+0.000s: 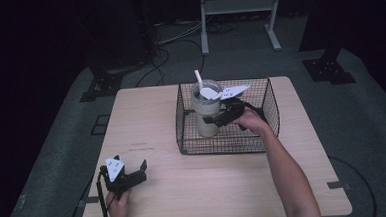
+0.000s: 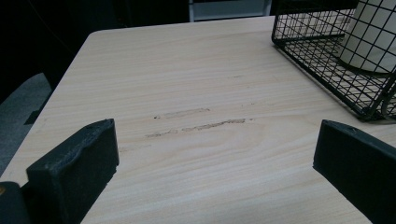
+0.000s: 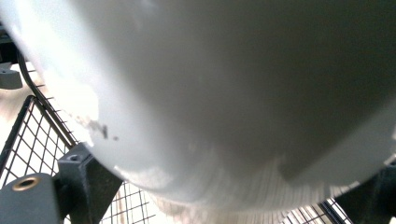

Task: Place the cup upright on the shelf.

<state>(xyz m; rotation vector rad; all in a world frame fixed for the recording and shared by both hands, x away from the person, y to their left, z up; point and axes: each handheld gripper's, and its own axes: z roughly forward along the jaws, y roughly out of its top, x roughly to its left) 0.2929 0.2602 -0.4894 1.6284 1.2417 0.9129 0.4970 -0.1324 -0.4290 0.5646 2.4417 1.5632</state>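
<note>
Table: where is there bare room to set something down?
The table is bare left of the wire basket, up to the far left corner. A bare strip runs along the near edge between the left claw and the right forearm. The basket holds a tumbler.

You are working at a light wooden table (image 1: 146,116) with rounded corners, its top scuffed by a few faint marks (image 2: 201,123) near your left side. It stands on grey carpet (image 1: 58,145). Beyond it the room is very dark (walls cannot be made out). A white metal frame (image 1: 238,8) stands at the back, with black cables (image 1: 165,50) trailing across the floor and dark stand bases (image 1: 329,69) either side.
</note>
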